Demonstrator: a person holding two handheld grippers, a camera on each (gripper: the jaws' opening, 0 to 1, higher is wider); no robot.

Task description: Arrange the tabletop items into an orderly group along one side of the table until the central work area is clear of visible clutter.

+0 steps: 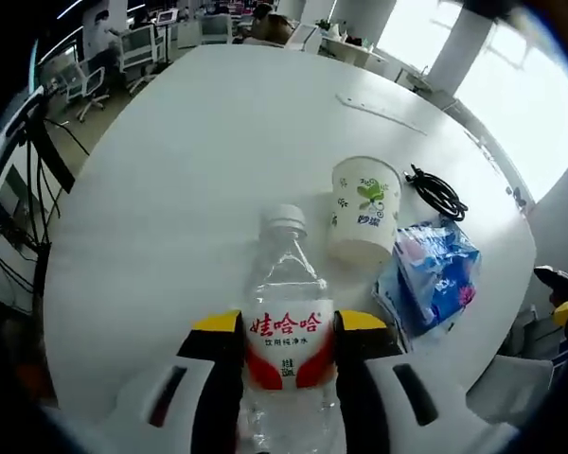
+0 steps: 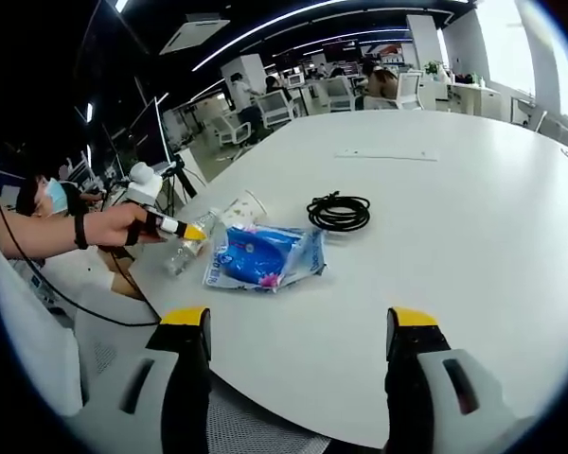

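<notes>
- Left tool (image 1: 289, 355): its two jaws, yellow-tipped with red inner pads, are clamped on the labelled middle of a clear water bottle (image 1: 286, 322); the bottle's white cap points away from the camera.
- Right tool (image 2: 298, 331): jaws spread wide with nothing between them, held over the near edge of the tabletop (image 2: 473, 218).
- Left gripper view: a paper cup (image 1: 363, 209) printed with a green motif stands just beside the bottle, on the side of the blue tissue pack (image 1: 431, 274); whether cup and pack touch cannot be told.
- A coiled black cable (image 1: 437, 192) lies near the pack, farther along the white tabletop (image 1: 189, 170).
- Right gripper view: the tissue pack (image 2: 265, 255) lies flat near the tabletop edge, with the black cable (image 2: 339, 211) a little apart from it and the paper cup (image 2: 242, 208) just behind it.
- At that same edge, a person's hand (image 2: 123, 227) holds the left tool (image 2: 191, 230), with the bottle (image 2: 185, 253) at its tip.
- A thin pale strip (image 2: 386, 154) lies well apart from the group, farther along the tabletop.
</notes>
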